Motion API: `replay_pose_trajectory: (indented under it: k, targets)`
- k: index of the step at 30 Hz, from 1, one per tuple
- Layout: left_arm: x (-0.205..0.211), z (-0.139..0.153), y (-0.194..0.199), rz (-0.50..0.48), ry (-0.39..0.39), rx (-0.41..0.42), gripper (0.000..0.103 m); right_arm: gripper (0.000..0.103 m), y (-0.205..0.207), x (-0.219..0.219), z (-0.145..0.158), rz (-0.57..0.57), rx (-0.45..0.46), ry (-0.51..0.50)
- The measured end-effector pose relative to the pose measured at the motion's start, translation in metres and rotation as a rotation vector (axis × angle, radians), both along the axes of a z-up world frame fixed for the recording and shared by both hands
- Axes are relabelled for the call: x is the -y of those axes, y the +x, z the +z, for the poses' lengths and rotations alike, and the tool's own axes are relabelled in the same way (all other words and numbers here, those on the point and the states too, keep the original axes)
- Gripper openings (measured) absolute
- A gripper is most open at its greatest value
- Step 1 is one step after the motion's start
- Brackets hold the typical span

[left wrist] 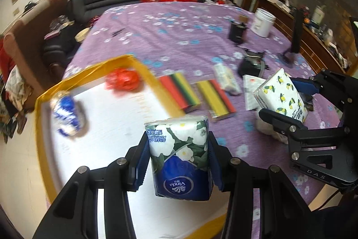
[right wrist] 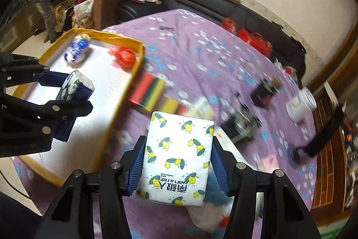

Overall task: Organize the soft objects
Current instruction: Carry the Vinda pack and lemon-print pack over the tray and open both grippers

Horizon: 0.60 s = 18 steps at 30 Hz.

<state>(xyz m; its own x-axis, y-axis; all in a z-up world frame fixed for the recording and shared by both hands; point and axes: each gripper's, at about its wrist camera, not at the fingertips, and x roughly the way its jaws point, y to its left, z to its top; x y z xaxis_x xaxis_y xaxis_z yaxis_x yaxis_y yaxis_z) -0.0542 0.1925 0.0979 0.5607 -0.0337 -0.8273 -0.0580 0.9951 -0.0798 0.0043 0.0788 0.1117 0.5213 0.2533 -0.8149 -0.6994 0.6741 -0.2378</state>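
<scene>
My left gripper [left wrist: 179, 149] is shut on a blue and white Vinda tissue pack [left wrist: 180, 158] and holds it above the yellow-rimmed white tray [left wrist: 125, 59]. The same pack shows in the right wrist view [right wrist: 75, 86] over the tray [right wrist: 138, 59]. My right gripper [right wrist: 177, 156] is shut on a white lemon-print tissue pack [right wrist: 176, 158] above the purple tablecloth; it also shows in the left wrist view [left wrist: 282, 93]. In the tray lie a blue and white pack [left wrist: 68, 113] and a red crumpled bag [left wrist: 123, 80].
Two striped sponge packs [left wrist: 179, 89] [left wrist: 218, 97] and a small tissue packet [left wrist: 226, 80] lie on the cloth beside the tray. A black device [left wrist: 251, 64], a dark jar [left wrist: 238, 31], a white tub [left wrist: 263, 21] and a black stand [left wrist: 295, 37] stand farther back. A sofa lies beyond.
</scene>
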Motion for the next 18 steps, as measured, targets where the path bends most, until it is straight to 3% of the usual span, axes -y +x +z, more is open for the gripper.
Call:
replay_pose_trajectory:
  k: [8,18]
  targets:
    - [-0.053,-0.005,-0.016,0.105,-0.005,-0.009,0.046,0.059,-0.004,-0.063,-0.001,0.093,0.022,-0.019]
    - [-0.096,-0.016,-0.029,0.192,-0.005,-0.029,0.046,0.060,0.004,-0.125,-0.015,0.144,-0.034,-0.009]
